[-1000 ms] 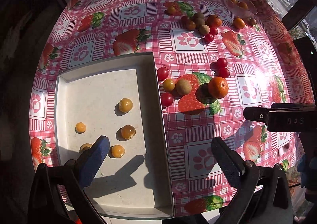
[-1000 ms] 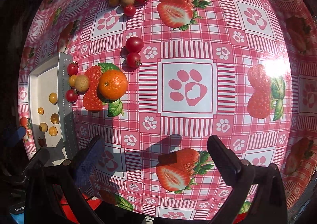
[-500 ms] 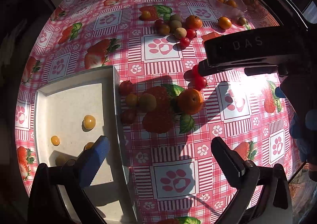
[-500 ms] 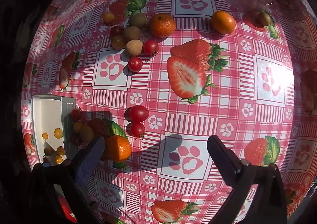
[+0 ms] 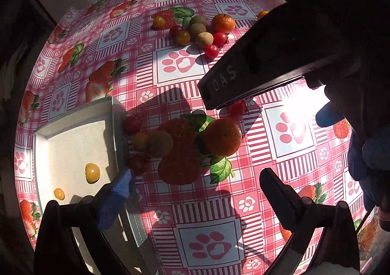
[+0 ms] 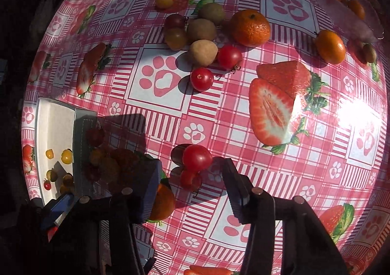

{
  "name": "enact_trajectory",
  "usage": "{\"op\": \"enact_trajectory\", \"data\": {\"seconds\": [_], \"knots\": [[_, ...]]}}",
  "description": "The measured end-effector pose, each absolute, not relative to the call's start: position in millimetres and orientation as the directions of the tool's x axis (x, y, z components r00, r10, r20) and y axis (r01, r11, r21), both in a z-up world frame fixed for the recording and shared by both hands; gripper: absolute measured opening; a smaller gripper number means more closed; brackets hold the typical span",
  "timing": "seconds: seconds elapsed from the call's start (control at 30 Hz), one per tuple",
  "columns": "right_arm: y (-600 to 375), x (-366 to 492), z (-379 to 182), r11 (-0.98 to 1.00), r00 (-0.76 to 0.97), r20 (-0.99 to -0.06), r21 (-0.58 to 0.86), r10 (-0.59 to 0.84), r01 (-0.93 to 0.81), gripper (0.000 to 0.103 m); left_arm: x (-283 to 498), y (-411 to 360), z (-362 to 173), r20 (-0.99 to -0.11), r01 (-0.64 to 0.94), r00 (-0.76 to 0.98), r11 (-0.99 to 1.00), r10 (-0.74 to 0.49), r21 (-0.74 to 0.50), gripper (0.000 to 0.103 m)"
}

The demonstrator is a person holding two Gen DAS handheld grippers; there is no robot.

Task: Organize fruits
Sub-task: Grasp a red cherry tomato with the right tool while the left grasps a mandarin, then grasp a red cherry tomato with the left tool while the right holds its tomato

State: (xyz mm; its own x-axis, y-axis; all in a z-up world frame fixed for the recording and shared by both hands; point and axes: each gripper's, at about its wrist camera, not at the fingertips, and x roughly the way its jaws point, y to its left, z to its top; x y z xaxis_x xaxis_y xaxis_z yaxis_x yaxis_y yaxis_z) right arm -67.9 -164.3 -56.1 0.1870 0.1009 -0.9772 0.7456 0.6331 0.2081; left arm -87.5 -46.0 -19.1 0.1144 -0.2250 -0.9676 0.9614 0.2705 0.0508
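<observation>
Strawberry-print tablecloth (image 5: 156,94); right claw (image 6: 192,178), lettered "DAS", closing around two tomatoes (image 6: 197,157); left claw (image 5: 195,187) open.

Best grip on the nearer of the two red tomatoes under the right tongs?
Take the red tomato across its round middle, from straight above. The right tongs are closing astride it, not yet pressing. Watch its twin touching just beyond it.

Loose tomatoes (image 6: 197,157), mandarins (image 6: 251,27), kiwis (image 6: 203,52) across tablecloth; yellow ones (image 5: 92,172) in tray (image 5: 73,119).
</observation>
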Motion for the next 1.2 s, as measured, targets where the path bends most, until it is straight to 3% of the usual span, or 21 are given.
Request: {"op": "enact_trajectory", "data": {"seconds": [0.07,0.1,0.13,0.37,0.77,0.97,1.2], "knots": [[-165,-66,-57,0.643,0.183,-0.978,0.205,0.101,0.738,0.039,-89,-51,-22,-0.967,0.964,0.115,0.259,-0.228,0.053,0.103],[-165,-66,-57,0.648,0.182,-0.978,0.205,0.102,0.734,0.028,-90,-54,-23,-0.966,0.966,0.114,0.253,-0.231,0.054,0.103],[-166,-66,-58,0.652,0.185,-0.977,0.211,0.11,0.729,0.026,-91,-56,-24,-0.966,0.967,0.114,0.247,-0.232,0.055,0.103],[-186,-105,-49,0.575,0.252,-0.961,0.272,0.118,0.771,0.026,-97,-78,-33,-0.961,0.975,0.1,0.217,-0.259,0.043,0.103],[-192,-161,-37,0.478,0.307,-0.947,0.314,0.096,0.82,0.026,-98,-103,-66,-0.978,0.981,0.099,0.181,-0.181,0.066,0.103],[-183,-171,-40,0.459,0.306,-0.946,0.318,0.102,0.829,0.026,-89,-104,-68,-0.982,0.973,0.029,0.23,-0.188,-0.015,0.103],[-179,-177,-40,0.445,0.306,-0.947,0.317,0.1,0.837,0.026,-87,-108,-67,-0.985,0.972,0.025,0.235,-0.169,-0.016,0.103]]}}
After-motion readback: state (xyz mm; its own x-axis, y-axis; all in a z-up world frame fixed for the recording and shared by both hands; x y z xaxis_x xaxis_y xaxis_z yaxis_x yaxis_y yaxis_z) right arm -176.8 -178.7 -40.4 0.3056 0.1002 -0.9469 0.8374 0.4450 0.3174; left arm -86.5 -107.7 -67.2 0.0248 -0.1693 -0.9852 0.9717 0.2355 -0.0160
